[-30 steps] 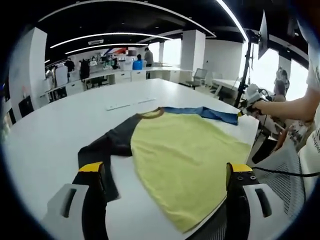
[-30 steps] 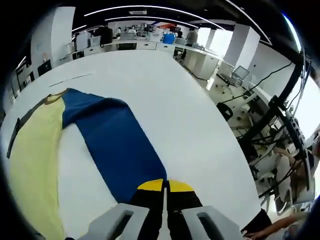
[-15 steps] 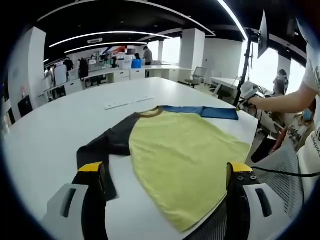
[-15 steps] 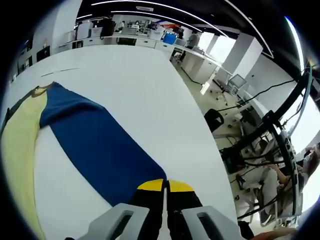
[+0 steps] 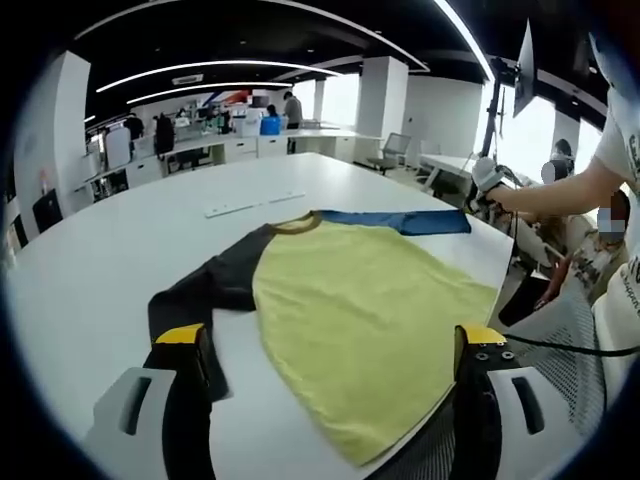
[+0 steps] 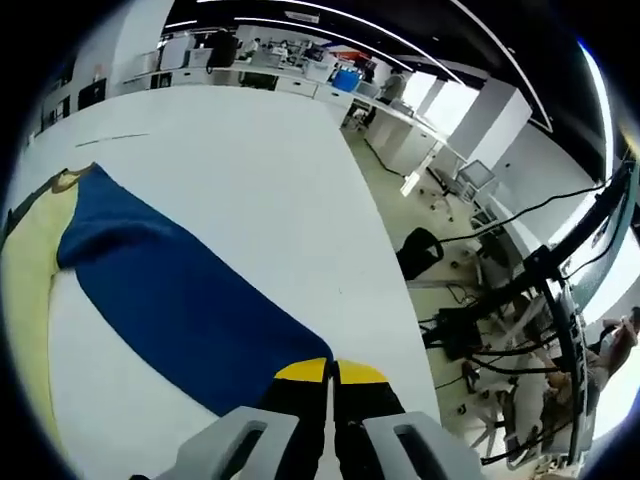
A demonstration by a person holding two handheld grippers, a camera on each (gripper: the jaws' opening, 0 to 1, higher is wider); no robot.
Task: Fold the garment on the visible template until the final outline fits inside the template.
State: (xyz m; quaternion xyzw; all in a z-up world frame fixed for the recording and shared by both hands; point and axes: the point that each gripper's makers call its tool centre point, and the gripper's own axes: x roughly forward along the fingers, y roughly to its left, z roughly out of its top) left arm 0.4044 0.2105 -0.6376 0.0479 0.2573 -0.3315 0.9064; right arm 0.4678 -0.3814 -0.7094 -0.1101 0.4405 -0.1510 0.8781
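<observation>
The shirt lies flat on the white table: soft yellow body, dark left sleeve. The right gripper pinches the blue sleeve stretched out; the left gripper gapes free.

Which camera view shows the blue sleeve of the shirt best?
The right gripper view. There the blue sleeve runs large across the white table, from the yellow body to the shut right gripper that pinches its end. The left gripper view shows the sleeve as a thin far strip beyond the yellow body.
</observation>
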